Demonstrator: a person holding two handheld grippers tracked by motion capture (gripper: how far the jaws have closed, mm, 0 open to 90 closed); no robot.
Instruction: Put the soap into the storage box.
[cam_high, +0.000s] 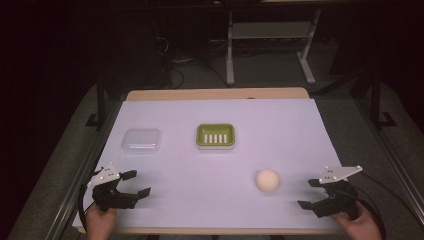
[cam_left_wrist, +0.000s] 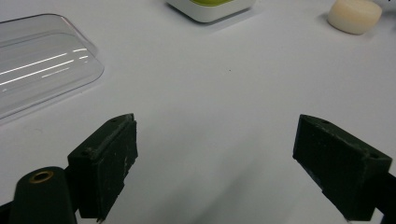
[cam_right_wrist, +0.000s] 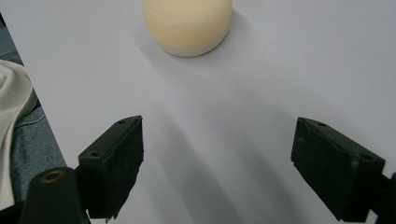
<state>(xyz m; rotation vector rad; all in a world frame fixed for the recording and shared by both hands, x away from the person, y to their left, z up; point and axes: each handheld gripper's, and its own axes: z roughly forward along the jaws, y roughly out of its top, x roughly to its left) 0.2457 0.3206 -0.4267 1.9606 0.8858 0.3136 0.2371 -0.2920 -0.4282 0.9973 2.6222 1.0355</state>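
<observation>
A round cream soap bar (cam_high: 267, 180) lies on the white table cover (cam_high: 215, 200), front right of centre. A green and white soap dish (cam_high: 215, 135) sits mid-table, with a clear plastic lid (cam_high: 141, 140) to its left. My left gripper (cam_high: 136, 183) rests open near the front left edge, nothing between its jaws. My right gripper (cam_high: 311, 193) rests open at the front right, a short way right of the soap. In the right gripper view the soap (cam_right_wrist: 187, 24) lies ahead of my open right gripper (cam_right_wrist: 217, 163). The left gripper view has the lid (cam_left_wrist: 39, 65), dish (cam_left_wrist: 212, 8) and soap (cam_left_wrist: 355, 16) beyond my open left gripper (cam_left_wrist: 217, 165).
The table's wooden far edge (cam_high: 215, 94) shows beyond the white cover. Metal rails (cam_high: 80, 185) run along both sides. A white stand (cam_high: 230, 50) and cables sit on the dark floor behind. Bare cover lies between the grippers.
</observation>
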